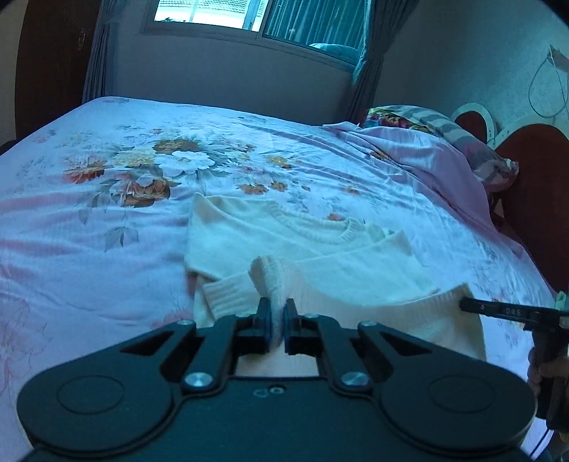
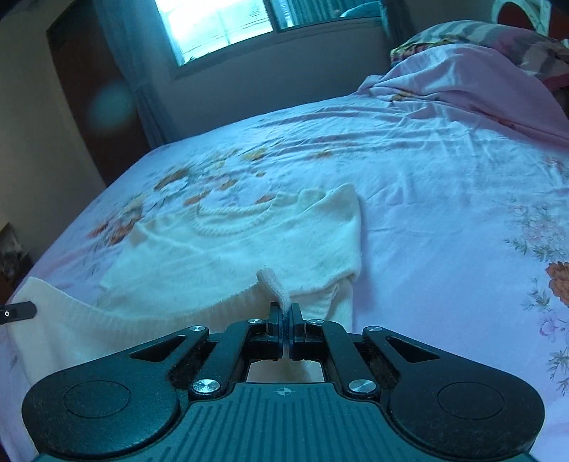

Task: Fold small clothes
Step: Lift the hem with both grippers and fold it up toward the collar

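Nearest, the left gripper [image 1: 278,312] and right gripper [image 2: 284,312] each pinch a fold of the sweater's ribbed hem, jaws pressed tight on the knit, likely so both near corners can be carried together. The cream sweater [image 1: 320,256] lies flat on the bed [image 1: 106,220], collar away from the grippers, ready to be doubled over. Beyond the sweater a pink blanket [image 2: 462,71] is heaped below the window [image 1: 209,12].

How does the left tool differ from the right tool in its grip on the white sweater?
The left tool pinches a thick bunch of the white sweater at the ribbed hem near one bottom corner; the right tool pinches a thinner fold of hem near the other corner. Blue pads show on the left tool, while the right tool's jaws almost meet. Both are shut on the hem over the floral bedsheet.
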Tool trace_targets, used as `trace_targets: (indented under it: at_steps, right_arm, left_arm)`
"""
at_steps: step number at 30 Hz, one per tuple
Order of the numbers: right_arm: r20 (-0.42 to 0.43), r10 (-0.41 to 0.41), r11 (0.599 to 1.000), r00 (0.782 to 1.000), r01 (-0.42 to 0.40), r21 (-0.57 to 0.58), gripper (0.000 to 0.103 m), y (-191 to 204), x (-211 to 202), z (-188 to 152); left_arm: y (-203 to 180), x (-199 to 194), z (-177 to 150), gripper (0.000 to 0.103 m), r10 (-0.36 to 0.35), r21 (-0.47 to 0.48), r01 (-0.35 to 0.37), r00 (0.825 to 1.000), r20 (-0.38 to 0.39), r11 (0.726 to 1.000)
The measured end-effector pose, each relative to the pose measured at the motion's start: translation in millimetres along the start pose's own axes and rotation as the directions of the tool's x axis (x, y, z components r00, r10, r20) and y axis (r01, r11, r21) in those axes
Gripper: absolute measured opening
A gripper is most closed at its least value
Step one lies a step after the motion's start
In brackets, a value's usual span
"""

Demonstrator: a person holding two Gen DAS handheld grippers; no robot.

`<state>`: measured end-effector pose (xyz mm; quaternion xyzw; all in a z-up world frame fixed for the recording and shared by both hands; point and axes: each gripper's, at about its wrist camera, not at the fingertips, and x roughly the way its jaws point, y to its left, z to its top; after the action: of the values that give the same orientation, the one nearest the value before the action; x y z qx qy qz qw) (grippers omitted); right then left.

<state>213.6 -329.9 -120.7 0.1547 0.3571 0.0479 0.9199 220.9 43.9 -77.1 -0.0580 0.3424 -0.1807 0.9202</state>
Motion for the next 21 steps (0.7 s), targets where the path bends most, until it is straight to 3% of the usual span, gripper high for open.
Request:
trace_targets:
  at_steps: [2,4,6,9,11,12,15,16,18,21]
  right_arm:
    - [-0.031,-0.017,0.999,0.999,0.019,0.048,0.002,-9.0,15.2,6.2]
    - [-0.086,-0.039,0.997,0.996,0.044,0.061,0.002,-16.6,34.6,3.8]
    - [-0.135,-0.037,0.994,0.99,0.05,0.1,0.002,-26.0,49.3,-2.2]
    - [-0.125,0.017,0.984,0.992,0.005,0.176,0.007,-38.3,46.6,-4.8]
    - [-0.125,0.019,0.987,0.992,0.001,0.159,0.017,-38.6,45.5,-3.3]
    - [-0.127,0.017,0.99,0.992,0.001,0.144,0.019,-36.6,46.2,-2.9]
    - [-0.126,0.017,0.993,0.992,-0.002,0.121,0.02,-29.2,49.5,-2.9]
    - [-0.12,0.002,0.995,0.993,0.009,0.097,0.02,-24.1,49.5,-3.6]
    - [-0.116,-0.029,0.999,0.993,0.033,0.033,0.02,-14.1,50.9,-5.3]
    - [-0.106,-0.044,0.999,0.993,0.043,-0.005,0.02,-6.8,49.5,-7.8]
  left_arm:
    - [6.2,26.1,2.8,0.006,0.058,0.014,-0.058,0.998,-0.007,0.998]
    - [10.4,60.6,-3.8,0.013,0.092,0.038,-0.088,0.99,-0.107,0.995]
    - [12.9,86.0,-16.6,0.019,0.169,0.081,-0.157,0.97,-0.177,0.984]
    - [28.2,82.4,-20.1,0.031,0.124,0.017,-0.123,0.977,-0.174,0.992]
    - [34.7,76.8,-19.1,0.068,0.09,-0.017,-0.094,0.983,-0.161,0.995]
    - [34.6,74.5,-18.7,0.072,0.102,-0.005,-0.104,0.984,-0.143,0.995]
    - [35.1,76.6,-17.5,0.058,0.076,-0.009,-0.079,0.984,-0.16,0.997]
    - [34.4,79.8,-17.8,0.047,0.072,-0.007,-0.074,0.982,-0.173,0.997]
    - [30.8,85.2,-19.3,0.04,0.091,0.019,-0.089,0.979,-0.182,0.996]
    - [28.4,82.5,-18.7,0.02,0.101,0.026,-0.098,0.981,-0.164,0.995]
